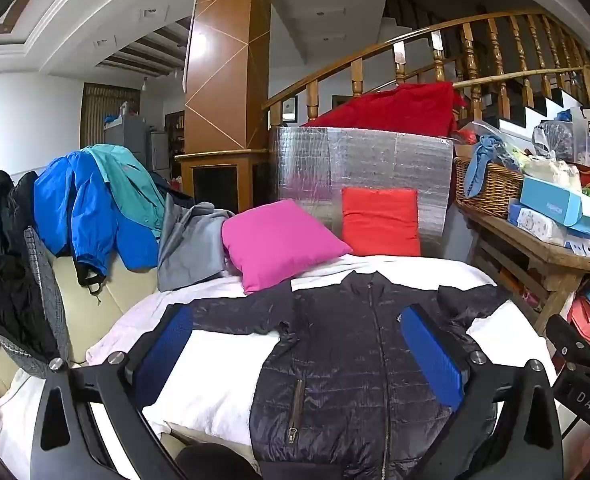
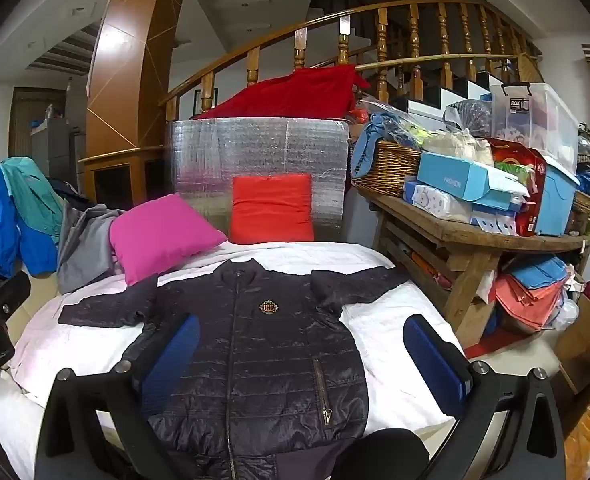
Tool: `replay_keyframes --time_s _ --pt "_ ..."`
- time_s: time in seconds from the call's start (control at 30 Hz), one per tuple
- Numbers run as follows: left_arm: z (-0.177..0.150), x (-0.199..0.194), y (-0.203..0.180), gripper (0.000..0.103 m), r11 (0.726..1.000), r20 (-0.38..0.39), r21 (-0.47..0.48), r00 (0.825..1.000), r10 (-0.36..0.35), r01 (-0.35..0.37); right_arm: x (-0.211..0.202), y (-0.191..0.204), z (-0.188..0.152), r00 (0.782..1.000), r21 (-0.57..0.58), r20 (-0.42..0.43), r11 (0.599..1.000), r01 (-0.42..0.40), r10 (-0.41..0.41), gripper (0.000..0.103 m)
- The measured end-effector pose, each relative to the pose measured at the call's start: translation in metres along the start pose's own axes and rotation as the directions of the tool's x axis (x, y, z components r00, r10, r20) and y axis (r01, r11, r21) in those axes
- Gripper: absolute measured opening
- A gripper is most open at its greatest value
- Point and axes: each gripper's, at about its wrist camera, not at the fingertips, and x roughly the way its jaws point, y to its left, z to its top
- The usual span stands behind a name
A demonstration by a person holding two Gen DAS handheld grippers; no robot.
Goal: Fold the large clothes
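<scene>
A dark quilted zip jacket (image 1: pixel 335 360) (image 2: pixel 263 356) lies flat, front up, on a white sheet (image 1: pixel 223 376) (image 2: pixel 395 360), both sleeves spread sideways. It has a small crest on the chest (image 2: pixel 268 307). My left gripper (image 1: pixel 295 356) hovers above the jacket's body with its blue pads (image 1: pixel 431 356) wide apart and nothing between them. My right gripper (image 2: pixel 303 360) also hangs over the jacket, open, its blue pads (image 2: pixel 435 360) clear of the fabric. The right gripper's body shows at the left wrist view's right edge (image 1: pixel 583 376).
A pink cushion (image 1: pixel 279 240) (image 2: pixel 159 232) and a red cushion (image 1: pixel 379 222) (image 2: pixel 271 208) lean at the far end. Blue, teal and grey jackets (image 1: pixel 95 208) hang over the sofa back at left. A cluttered wooden bench (image 2: pixel 475 236) stands at right.
</scene>
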Motion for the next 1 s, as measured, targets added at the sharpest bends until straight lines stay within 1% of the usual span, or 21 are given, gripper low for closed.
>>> replay_keyframes --time_s 0.27,0.3,0.47,0.5,0.6,0.87,1.0 --pt "0.001 0.000 0.005 0.103 1.000 0.000 0.016 1.000 -0.012 0.012 -0.001 0.003 0.001 1.000 0.001 0.007 1.000 0.001 -0.001 0.103" --pt "-0.005 0.003 0.001 0.103 1.000 -0.008 0.021 1.000 -0.007 0.007 -0.003 0.006 -0.003 1.000 -0.001 0.008 1.000 0.003 -0.003 0.103" --pt "-0.004 0.008 0.001 0.103 0.999 -0.012 0.036 1.000 -0.004 0.005 -0.004 0.009 -0.003 1.000 -0.001 0.008 1.000 0.002 -0.002 0.103" --pt "-0.005 0.005 -0.006 0.103 0.999 -0.010 0.051 1.000 0.001 -0.001 -0.002 0.008 -0.002 1.000 0.000 0.007 1.000 -0.002 0.002 0.103" --pt "-0.005 0.006 -0.008 0.103 0.998 -0.012 0.059 1.000 0.014 -0.013 0.001 0.001 -0.004 1.000 0.002 0.001 1.000 -0.009 0.009 0.103" --pt "-0.006 0.008 -0.002 0.103 0.998 -0.012 0.047 0.999 0.044 -0.044 0.004 -0.001 -0.004 1.000 0.010 -0.012 1.000 -0.019 0.019 0.103" --pt "-0.007 0.009 0.002 0.103 0.998 -0.018 0.047 0.999 0.048 -0.047 0.004 0.003 -0.004 1.000 0.002 -0.008 1.000 -0.023 0.023 0.103"
